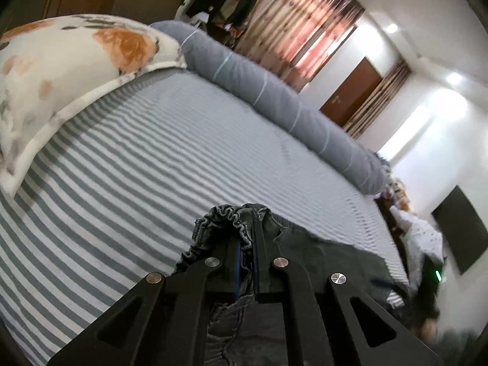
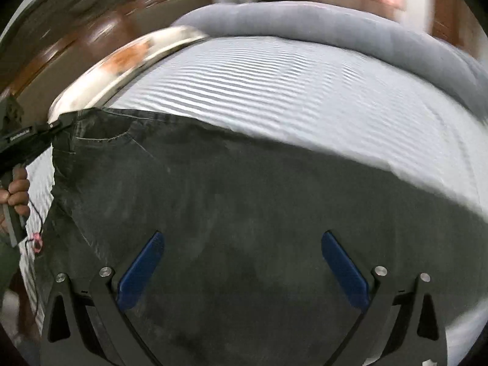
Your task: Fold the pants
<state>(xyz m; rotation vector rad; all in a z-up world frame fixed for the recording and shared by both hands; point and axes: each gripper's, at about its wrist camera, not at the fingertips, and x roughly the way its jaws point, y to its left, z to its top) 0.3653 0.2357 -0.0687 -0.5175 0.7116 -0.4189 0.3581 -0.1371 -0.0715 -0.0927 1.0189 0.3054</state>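
Note:
Dark grey denim pants (image 2: 244, 207) lie spread across the striped bed. My left gripper (image 1: 245, 238) is shut on the pants' elastic waistband (image 1: 225, 216), which bunches between its fingers. It also shows at the left edge of the right wrist view (image 2: 58, 126), gripping the waist corner, held by a hand. My right gripper (image 2: 242, 244) is open, its blue pads (image 2: 140, 271) wide apart just above the middle of the pants, holding nothing.
The bed has a grey-and-white striped sheet (image 1: 137, 164). A floral pillow (image 1: 61, 70) lies at its far left and a long grey bolster (image 1: 268, 97) along the far edge. Curtains (image 1: 299, 30), a wooden door (image 1: 350, 94) and clutter stand beyond the bed.

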